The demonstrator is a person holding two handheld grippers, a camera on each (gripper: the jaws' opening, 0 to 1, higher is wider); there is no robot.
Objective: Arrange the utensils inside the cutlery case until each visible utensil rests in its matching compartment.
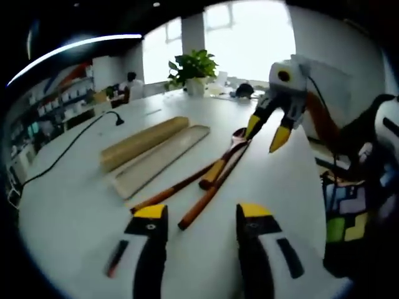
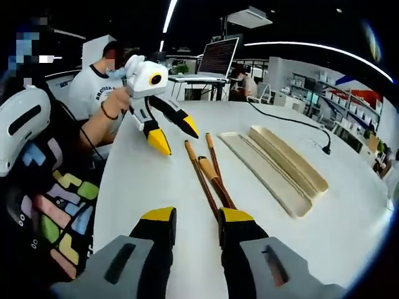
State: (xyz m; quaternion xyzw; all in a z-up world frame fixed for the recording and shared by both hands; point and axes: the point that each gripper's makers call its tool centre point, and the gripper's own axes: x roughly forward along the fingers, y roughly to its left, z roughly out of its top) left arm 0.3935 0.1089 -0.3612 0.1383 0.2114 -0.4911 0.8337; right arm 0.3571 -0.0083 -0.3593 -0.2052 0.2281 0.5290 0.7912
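While the utensils (image 1: 209,177) lay bundled on the desk (image 1: 81,212), long axes running straight away from the right tongs (image 2: 196,219), those spread, empty tongs sat nearest, just at their tips. The left tongs (image 1: 202,215), also spread, hovered beside them; the cutlery case (image 2: 274,168) lay near, alongside.

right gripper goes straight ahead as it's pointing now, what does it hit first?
Probably the chopsticks: the right gripper, jaws open, points along them, with the spoon lying alongside. Depth is hard to judge.
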